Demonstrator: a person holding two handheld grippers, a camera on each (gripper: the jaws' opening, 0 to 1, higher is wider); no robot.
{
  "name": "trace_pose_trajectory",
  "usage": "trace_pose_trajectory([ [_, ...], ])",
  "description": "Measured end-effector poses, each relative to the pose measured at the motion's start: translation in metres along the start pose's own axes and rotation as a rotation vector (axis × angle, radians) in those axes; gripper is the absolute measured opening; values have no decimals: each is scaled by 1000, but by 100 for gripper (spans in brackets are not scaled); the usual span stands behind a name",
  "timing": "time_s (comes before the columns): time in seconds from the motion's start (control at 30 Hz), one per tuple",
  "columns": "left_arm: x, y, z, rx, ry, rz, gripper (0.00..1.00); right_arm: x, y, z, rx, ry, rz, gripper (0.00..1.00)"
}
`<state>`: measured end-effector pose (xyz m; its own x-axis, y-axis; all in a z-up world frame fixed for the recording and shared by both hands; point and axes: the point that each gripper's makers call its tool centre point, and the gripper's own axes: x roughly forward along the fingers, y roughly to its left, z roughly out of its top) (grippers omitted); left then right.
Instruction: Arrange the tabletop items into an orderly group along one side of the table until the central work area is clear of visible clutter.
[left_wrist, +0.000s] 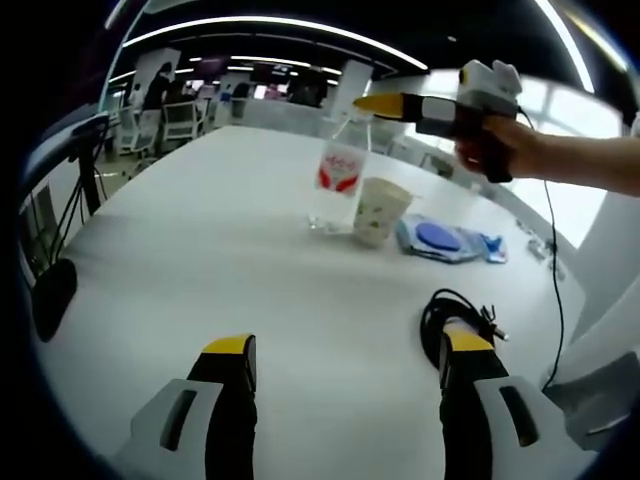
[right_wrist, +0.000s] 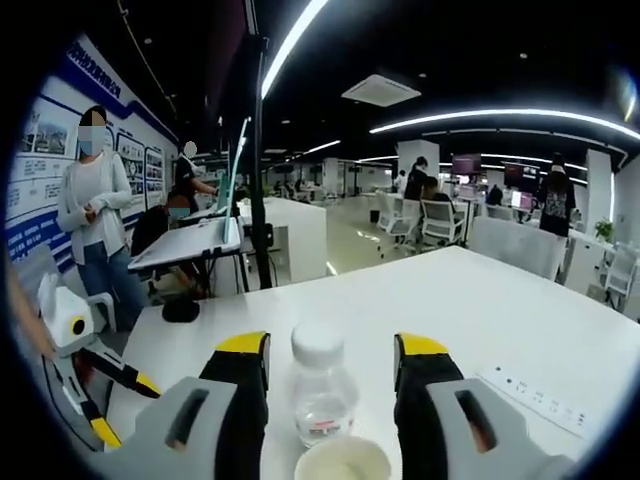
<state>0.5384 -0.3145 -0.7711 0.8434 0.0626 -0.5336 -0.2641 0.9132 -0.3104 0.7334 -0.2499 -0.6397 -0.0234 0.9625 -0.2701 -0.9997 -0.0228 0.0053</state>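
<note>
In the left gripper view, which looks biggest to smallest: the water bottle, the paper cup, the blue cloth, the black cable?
1. Water bottle, tallest.
2. Blue cloth and black cable: look alike in spread, and the cable lies nearer the camera, partly hidden by a jaw, so unranked.
3. Paper cup, smallest.

Bottle (left_wrist: 340, 178), cup (left_wrist: 381, 211) and pouch (left_wrist: 445, 240) stand side by side.

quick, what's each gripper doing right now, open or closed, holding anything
Left gripper: open, holding nothing, low over the white table.
Right gripper: open, jaws either side of the water bottle, not clamped on it.
</note>
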Motion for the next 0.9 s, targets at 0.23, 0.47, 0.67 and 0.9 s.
trace_pose_trajectory([
  [0.23, 0, -2, -1, 10, 5, -7, 71, -11, 2, -5, 4, 7, -6, 48],
  [0.47, 0, -3, -2, 12, 8, -12, 71, -23, 6, -10, 16, 6, -22, 48],
  [0.67, 0, -6, -3, 24, 16, -19, 71, -35, 12, -16, 22, 12, -24, 48],
  [0.9, 1, -9, -5, 37, 27, -28, 70, -48, 14, -28, 36, 27, -34, 48],
])
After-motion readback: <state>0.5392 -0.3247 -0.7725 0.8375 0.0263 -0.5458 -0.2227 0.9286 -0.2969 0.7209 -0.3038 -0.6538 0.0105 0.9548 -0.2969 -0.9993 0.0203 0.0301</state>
